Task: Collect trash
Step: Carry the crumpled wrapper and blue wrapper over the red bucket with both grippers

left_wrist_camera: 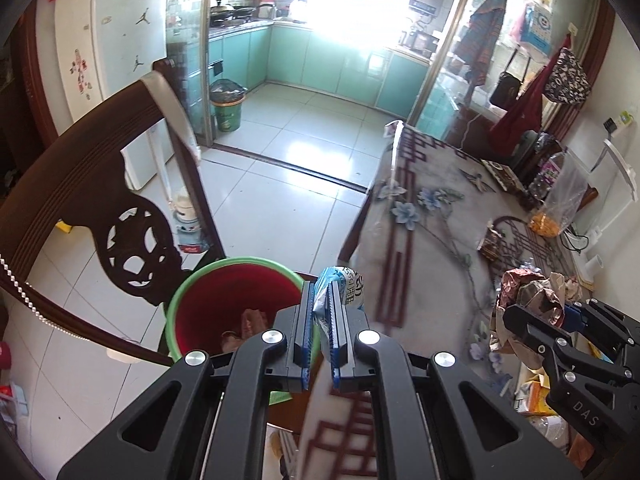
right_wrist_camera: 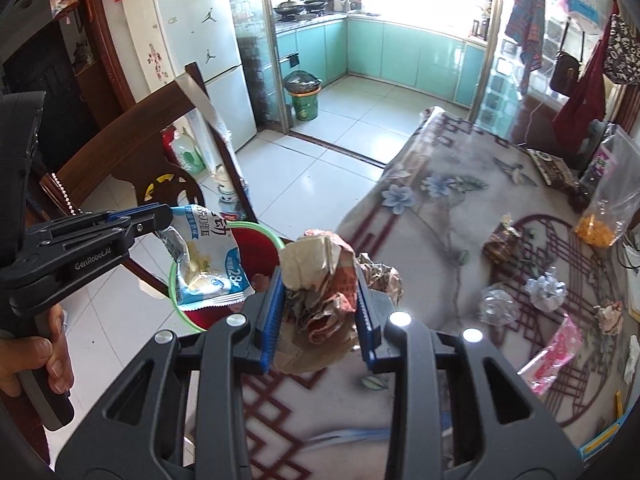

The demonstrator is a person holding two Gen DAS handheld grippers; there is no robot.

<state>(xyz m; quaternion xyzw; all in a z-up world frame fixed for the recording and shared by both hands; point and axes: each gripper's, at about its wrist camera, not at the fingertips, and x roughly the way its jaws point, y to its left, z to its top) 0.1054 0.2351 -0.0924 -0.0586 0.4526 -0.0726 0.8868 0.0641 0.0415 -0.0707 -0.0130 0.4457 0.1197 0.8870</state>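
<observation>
My left gripper (left_wrist_camera: pixel 325 300) is shut on a blue and white snack wrapper (left_wrist_camera: pixel 346 285), which hangs over the near rim of a red bin with a green rim (left_wrist_camera: pixel 236 280). From the right wrist view the same wrapper (right_wrist_camera: pixel 208 264) dangles from the left gripper (right_wrist_camera: pixel 162 216) above the bin (right_wrist_camera: pixel 260 236). My right gripper (right_wrist_camera: pixel 320 292) is shut on a crumpled brown and red paper wad (right_wrist_camera: pixel 320 280), just right of the bin at the table's edge. That wad (left_wrist_camera: pixel 532 292) and the right gripper (left_wrist_camera: pixel 560 314) also show at the right of the left wrist view.
A dark wooden chair (left_wrist_camera: pixel 100 200) stands behind the bin. The flowered tablecloth (right_wrist_camera: pixel 440 208) carries foil balls (right_wrist_camera: pixel 546 288), a pink wrapper (right_wrist_camera: pixel 556 354), a small brown box (right_wrist_camera: pixel 500 242) and a clear bag of orange snacks (right_wrist_camera: pixel 600 228). A green kitchen bin (left_wrist_camera: pixel 228 108) stands farther off on the tiled floor.
</observation>
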